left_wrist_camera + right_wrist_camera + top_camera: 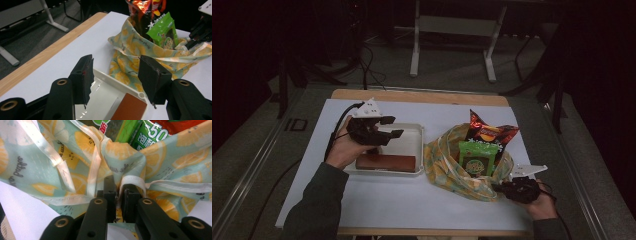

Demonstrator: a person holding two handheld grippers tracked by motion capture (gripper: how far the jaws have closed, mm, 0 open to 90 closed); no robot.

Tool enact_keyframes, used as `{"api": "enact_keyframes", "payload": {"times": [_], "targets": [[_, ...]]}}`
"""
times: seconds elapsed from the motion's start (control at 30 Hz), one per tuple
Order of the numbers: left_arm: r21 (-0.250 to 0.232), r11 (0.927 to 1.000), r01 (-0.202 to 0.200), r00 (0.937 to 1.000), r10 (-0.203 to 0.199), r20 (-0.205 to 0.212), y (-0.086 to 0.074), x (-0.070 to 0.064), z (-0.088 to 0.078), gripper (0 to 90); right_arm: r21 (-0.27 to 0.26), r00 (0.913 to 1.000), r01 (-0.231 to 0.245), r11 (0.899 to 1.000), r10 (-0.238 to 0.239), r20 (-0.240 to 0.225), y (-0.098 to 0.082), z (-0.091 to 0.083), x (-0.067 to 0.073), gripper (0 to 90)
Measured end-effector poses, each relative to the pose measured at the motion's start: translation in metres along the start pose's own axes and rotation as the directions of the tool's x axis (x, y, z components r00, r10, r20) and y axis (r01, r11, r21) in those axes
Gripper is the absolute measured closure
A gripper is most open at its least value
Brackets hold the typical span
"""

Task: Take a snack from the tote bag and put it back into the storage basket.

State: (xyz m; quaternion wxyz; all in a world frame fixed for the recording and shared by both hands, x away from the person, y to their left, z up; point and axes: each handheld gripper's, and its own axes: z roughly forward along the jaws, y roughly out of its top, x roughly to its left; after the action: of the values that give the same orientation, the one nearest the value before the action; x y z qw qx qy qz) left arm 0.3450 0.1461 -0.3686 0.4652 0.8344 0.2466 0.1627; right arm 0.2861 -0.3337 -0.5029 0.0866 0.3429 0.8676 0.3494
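Right gripper (502,188) at near right table edge, jaws narrow, pinching the cloth rim of the lemon-print bag (447,167). Bag sits right of centre on white sheet (412,200), green packet (477,157) and red snack packet (489,132) sticking out. Left gripper (394,127) wide, nothing between jaws, over white tray (409,137) with brown bar (386,162).
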Motion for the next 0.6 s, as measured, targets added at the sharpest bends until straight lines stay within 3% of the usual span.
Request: {"api": "enact_keyframes", "payload": {"times": [0.17,0.6], "targets": [[-0.004,1.0,-0.002,0.9999,0.002,0.015,0.002,-0.005,0.006,45.2,0.0,1.0,0.005,1.0,-0.005,0.005,0.001,-0.001,0.001,82.9],[0.004,0.9998,-0.018,0.9928,0.017,0.118,0.012,-0.029,0.045,47.1,0.013,0.9998,0.013,1.0,-0.013,-0.014,0.0,0.001,0.001,88.2]]}}
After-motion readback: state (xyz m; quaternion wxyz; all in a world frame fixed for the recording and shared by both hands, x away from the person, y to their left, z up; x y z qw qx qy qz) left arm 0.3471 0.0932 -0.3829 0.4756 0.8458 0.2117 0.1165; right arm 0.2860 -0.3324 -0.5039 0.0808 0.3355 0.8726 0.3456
